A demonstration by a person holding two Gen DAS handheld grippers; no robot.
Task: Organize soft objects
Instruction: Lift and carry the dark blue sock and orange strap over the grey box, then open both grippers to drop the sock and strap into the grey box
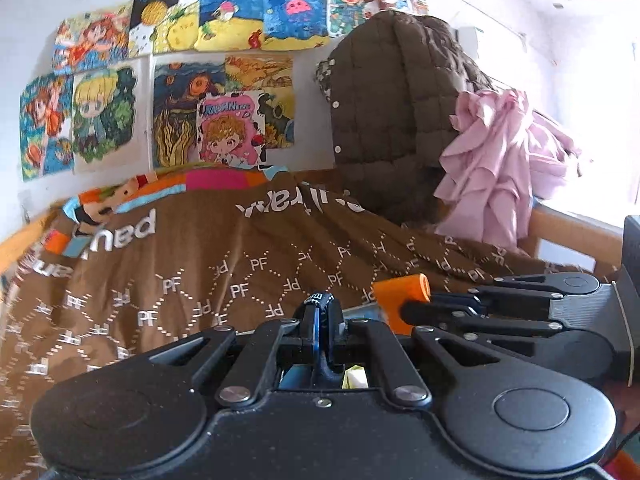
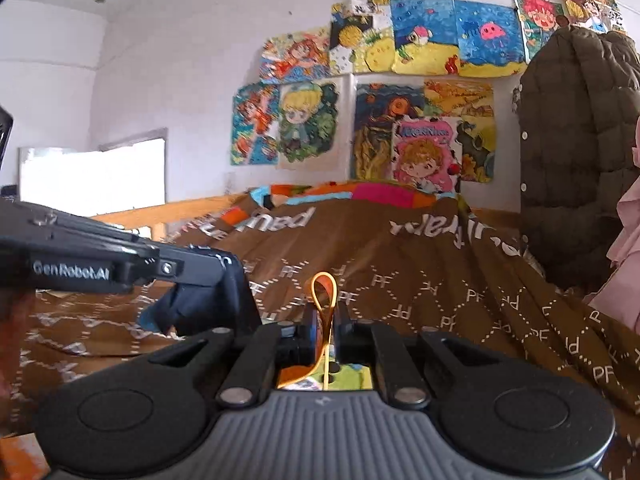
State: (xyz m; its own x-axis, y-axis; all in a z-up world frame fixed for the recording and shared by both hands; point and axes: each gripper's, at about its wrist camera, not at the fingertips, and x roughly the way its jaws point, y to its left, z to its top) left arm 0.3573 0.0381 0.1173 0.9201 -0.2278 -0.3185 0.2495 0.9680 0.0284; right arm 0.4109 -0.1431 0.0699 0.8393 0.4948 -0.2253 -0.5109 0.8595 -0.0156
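A brown blanket (image 1: 240,264) printed with "PF" covers the bed; it also shows in the right wrist view (image 2: 420,272). My left gripper (image 1: 322,312) is shut on a blue fabric edge (image 1: 320,320) low over the blanket. My right gripper (image 2: 323,316) is shut on an orange strap loop (image 2: 322,288). The right gripper shows in the left wrist view (image 1: 500,308), with an orange piece (image 1: 400,292) at its tip. The left gripper shows at the left of the right wrist view (image 2: 192,280), with blue fabric (image 2: 164,312) under it.
A brown quilted jacket (image 1: 396,112) and a pink garment (image 1: 500,160) hang at the right by the wooden bed rail (image 1: 568,228). A colourful quilt (image 2: 360,194) lies at the bed's far end. Drawings (image 1: 180,80) cover the wall behind.
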